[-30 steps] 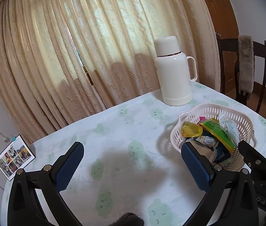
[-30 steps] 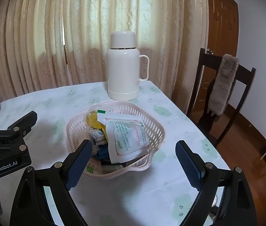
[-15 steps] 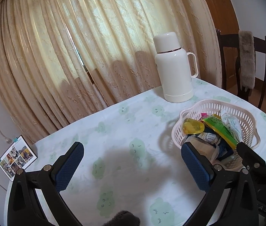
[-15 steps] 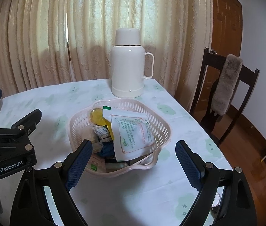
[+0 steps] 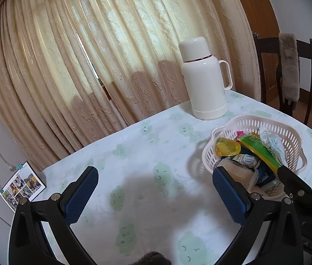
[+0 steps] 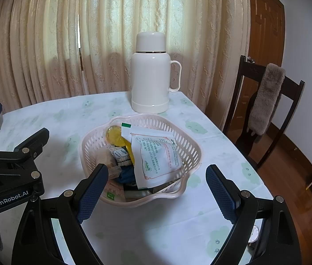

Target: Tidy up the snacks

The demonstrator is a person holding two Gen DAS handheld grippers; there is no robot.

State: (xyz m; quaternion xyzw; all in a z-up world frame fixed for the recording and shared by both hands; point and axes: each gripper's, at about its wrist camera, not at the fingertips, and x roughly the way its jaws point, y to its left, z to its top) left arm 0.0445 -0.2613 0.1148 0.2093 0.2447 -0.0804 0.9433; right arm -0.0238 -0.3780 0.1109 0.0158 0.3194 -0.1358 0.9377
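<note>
1. Your left gripper [image 5: 156, 195] and right gripper [image 6: 157, 190] both gape wide, holding nothing.
2. The slotted plastic basket [image 6: 184, 141] of snack packets [image 6: 157, 159] sits just before the smooth cream flask [image 6: 151, 75].
3. A furry-draped chair [image 6: 266, 101] stands beside the table [image 6: 67, 114].

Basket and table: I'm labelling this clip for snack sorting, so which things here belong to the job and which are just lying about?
Part of the job:
- pink basket
- white printed packet
- yellow jelly cup
- green packet
- left tool and right tool, both open

Just lying about:
- white thermos
- photo card
- chair
- curtain
</note>
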